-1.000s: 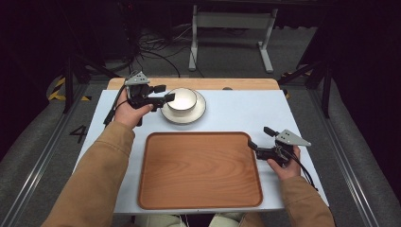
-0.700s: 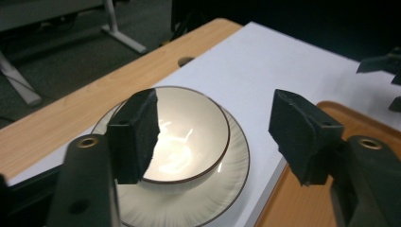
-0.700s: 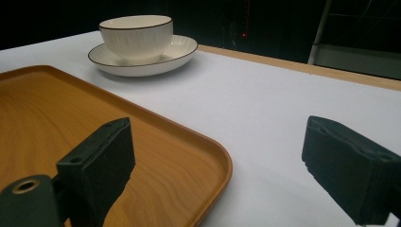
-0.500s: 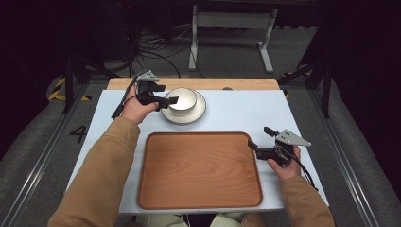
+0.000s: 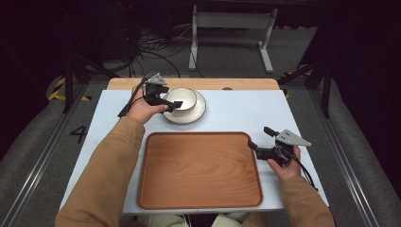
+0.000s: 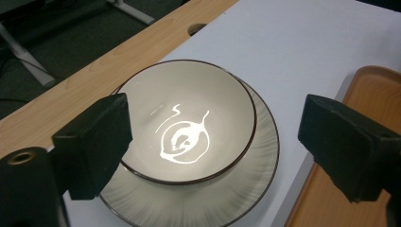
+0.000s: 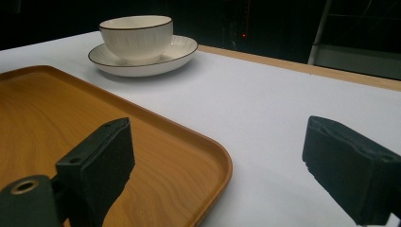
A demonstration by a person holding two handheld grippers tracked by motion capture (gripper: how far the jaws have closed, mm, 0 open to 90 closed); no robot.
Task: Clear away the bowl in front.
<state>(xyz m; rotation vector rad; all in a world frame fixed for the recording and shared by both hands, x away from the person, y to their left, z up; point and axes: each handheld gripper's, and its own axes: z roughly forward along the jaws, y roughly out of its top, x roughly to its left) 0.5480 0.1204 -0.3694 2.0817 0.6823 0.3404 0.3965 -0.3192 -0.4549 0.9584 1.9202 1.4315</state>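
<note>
change: left hand-held gripper (image 5: 174, 105) moves in from the bowl's far-left side over the last second; its jaws now straddle the near rim of the bowl (image 5: 179, 99), one tip over the inside
left hand-held gripper state: jaws wide apart, nothing held; in the left gripper view one jaw overlaps the bowl's rim, the other hangs out past the saucer (image 6: 198, 208) toward the tray (image 6: 331, 198)
right hand-held gripper (image 5: 254, 146): no change, jaws spread and empty, parked at the tray's right edge, one jaw over the tray corner, one over bare worktop
meaning: likely a rim grasp on the bowl is being lined up; squeeze not yet made, bowl not lifted
bowl: cream with dark rim, sits upright in the saucer, directly ahead of the left hand-held gripper, far ahead and left of the right one
tray: wooden, bare, just beside the left hand-held gripper's outer jaw; probable drop spot
worktop (image 5: 236, 113): white sheet over a wood top, wood strip showing beyond the bowl
room: dark; cables and a metal stand (image 5: 229, 21) on the floor beyond the worktop, yellow-black floor tape (image 5: 59, 90) out to the left
</note>
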